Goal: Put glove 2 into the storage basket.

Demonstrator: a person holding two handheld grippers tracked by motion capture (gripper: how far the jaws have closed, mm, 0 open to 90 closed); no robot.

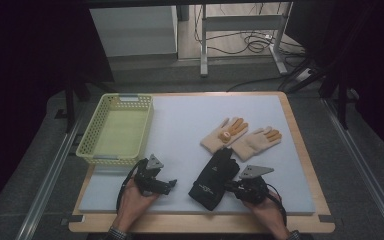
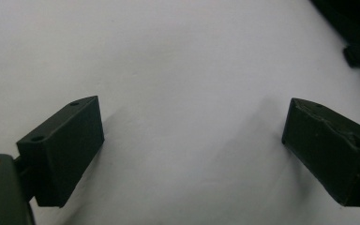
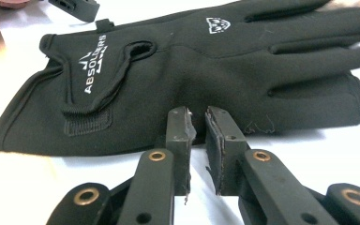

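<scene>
— The surface (image 1: pixel 190 125) is a pale grey mat on a wooden board, with dark floor around it and cables at the far end. What lies on it?

— A yellow basket (image 1: pixel 116 130) sits at the far left. Two tan gloves (image 1: pixel 240 136) lie side by side right of centre, one touching the other. A black glove (image 1: pixel 212 177) lies near the front edge, fingers pointing away toward the tan pair.

— And the left tongs (image 1: pixel 167 186)?

— They rest low over bare mat, just left of the black glove and apart from it. In the left gripper view the jaws stand wide, with nothing but mat between them.

— The right tongs (image 3: pixel 197 136)?

— They sit at the glove's right side. In the right gripper view the jaws are drawn narrow — only a thin slit between the pads — with their tips at the glove's near edge, below the fingers. Whether a fold of fabric is pinched there cannot be told.

— Any marks on the glove?

— White lettering and a small logo near the cuff strap.
</scene>
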